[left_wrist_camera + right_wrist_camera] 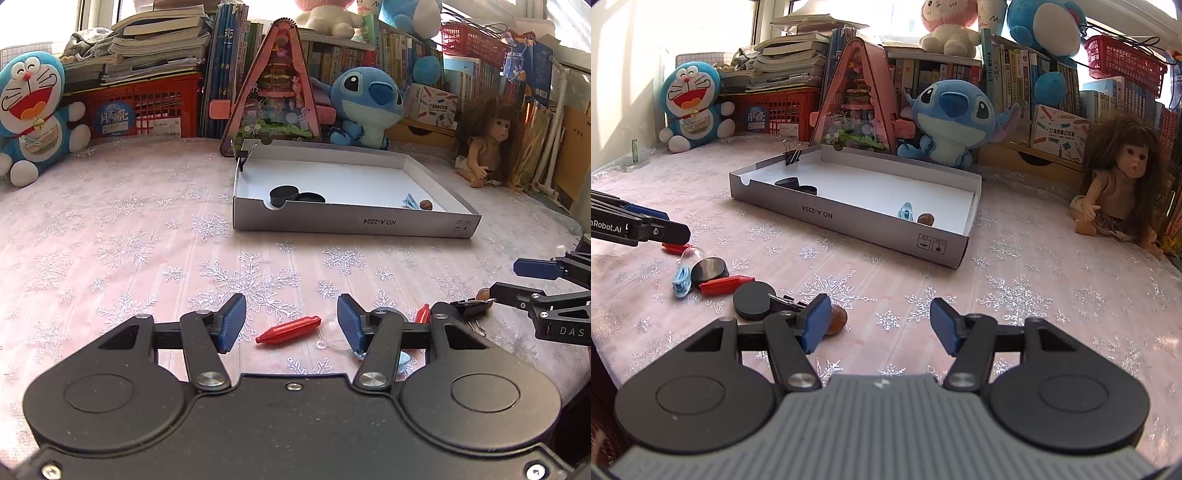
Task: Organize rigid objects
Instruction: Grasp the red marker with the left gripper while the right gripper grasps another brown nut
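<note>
Red plastic torpedo piece (289, 329) lies between our left gripper (291, 323) pads, spread wide, empty; we judge it lined up for pickup; clear dome (334, 332) beside right pad; right gripper (881, 324) gapes empty, smooth brown nut (836, 320) just past its left pad; grey cardboard tray (351, 223) well ahead, already holding black discs.
</note>
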{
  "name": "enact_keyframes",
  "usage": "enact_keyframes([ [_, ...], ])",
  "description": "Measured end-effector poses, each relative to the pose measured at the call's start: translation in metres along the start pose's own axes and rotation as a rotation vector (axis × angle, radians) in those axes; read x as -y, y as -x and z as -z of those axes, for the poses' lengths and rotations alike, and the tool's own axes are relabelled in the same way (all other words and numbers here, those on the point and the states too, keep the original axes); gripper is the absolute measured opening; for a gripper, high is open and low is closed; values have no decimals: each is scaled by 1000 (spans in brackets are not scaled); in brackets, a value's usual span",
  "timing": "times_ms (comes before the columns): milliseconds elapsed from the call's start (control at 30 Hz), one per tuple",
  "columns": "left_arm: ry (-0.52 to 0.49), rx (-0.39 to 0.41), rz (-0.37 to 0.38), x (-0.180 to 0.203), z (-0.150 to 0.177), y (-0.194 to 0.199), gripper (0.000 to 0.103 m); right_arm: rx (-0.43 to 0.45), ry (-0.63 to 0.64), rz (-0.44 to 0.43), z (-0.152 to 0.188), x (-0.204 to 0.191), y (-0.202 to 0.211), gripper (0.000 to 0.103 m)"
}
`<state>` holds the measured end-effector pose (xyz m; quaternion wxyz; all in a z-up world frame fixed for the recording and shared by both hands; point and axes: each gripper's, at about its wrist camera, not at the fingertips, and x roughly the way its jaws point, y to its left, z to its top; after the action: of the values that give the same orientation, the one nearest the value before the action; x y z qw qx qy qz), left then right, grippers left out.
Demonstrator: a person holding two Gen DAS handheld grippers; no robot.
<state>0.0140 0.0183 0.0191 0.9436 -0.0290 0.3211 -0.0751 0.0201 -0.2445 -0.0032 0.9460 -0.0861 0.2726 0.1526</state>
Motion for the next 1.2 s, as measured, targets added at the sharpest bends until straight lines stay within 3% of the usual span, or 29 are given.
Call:
enact_keyframes([
  [467,-5,-36,-77,-9,12,-3,41,-4,13,-7,4,-4,-2,72],
  [833,10,-24,-145,-21,6,-10,41,-14,8,-16,6,-6,-4,72],
  [967,0,2,-99,-18,5,-6,41,-17,4,-23,6,-7,-6,70],
  [1200,-107,37,-58,6,8,-5,43,-22,1,-38,7,-12,-9,64],
])
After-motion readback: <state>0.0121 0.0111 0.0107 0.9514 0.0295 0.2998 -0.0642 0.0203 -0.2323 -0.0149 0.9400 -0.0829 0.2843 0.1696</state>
